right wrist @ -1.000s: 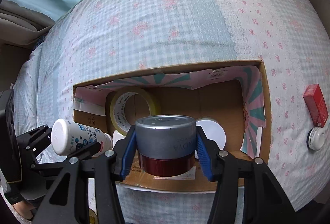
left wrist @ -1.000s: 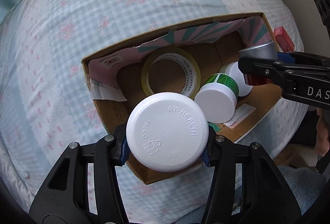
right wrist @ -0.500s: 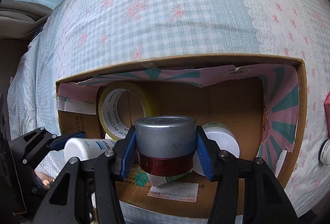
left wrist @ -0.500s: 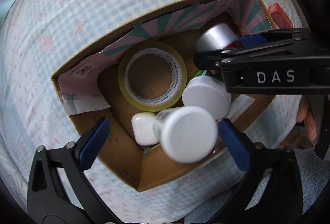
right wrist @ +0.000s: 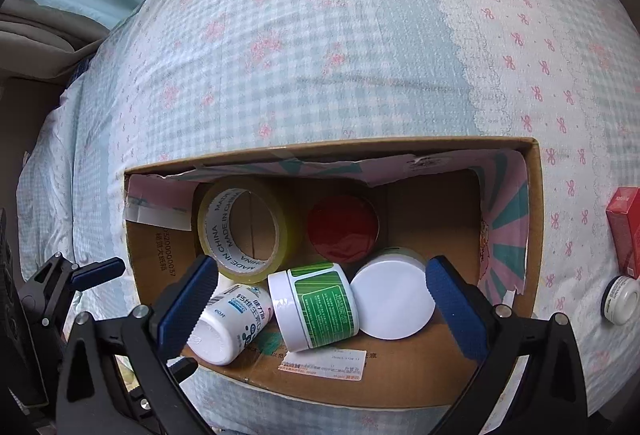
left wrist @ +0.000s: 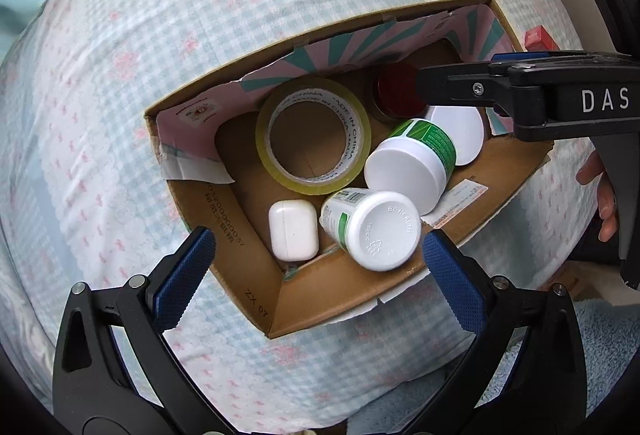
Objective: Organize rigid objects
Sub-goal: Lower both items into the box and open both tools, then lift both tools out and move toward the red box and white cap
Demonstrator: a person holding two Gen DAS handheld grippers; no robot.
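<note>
- Left wrist view: Whereas a second ago my left tongs [left wrist: 316, 259] were clamped on the white supplement bottle [left wrist: 370, 229], they now stand wide apart and carry nothing. The bottle lies on its side inside the cardboard box [left wrist: 256, 299], at the near wall, its flat base toward the camera, just beside the white earbud case [left wrist: 293, 229].
- Also in the box from this view: the tape roll [left wrist: 314, 135] leaning at the back, the green-labelled jar [left wrist: 412, 165] tipped over, and the red-bottomed tin [left wrist: 398, 95] behind it.
- Right wrist view: My right tongs [right wrist: 316, 295] had held the grey-and-red tin half a second ago; they are now spread open and empty. The tin [right wrist: 343, 227] lies on its side at the back of the box [right wrist: 400, 383], red base showing, next to the tape roll [right wrist: 240, 229].
- A white lid [right wrist: 393, 299] sits near the right finger; the jar [right wrist: 316, 305] and bottle [right wrist: 230, 319] lie nearer the front.
- Judgement: both releases look complete. A red carton [right wrist: 624, 227] and a small white pot [right wrist: 621, 299] remain on the bed [right wrist: 320, 55] to the right of the box, so I judge the task unfinished.
</note>
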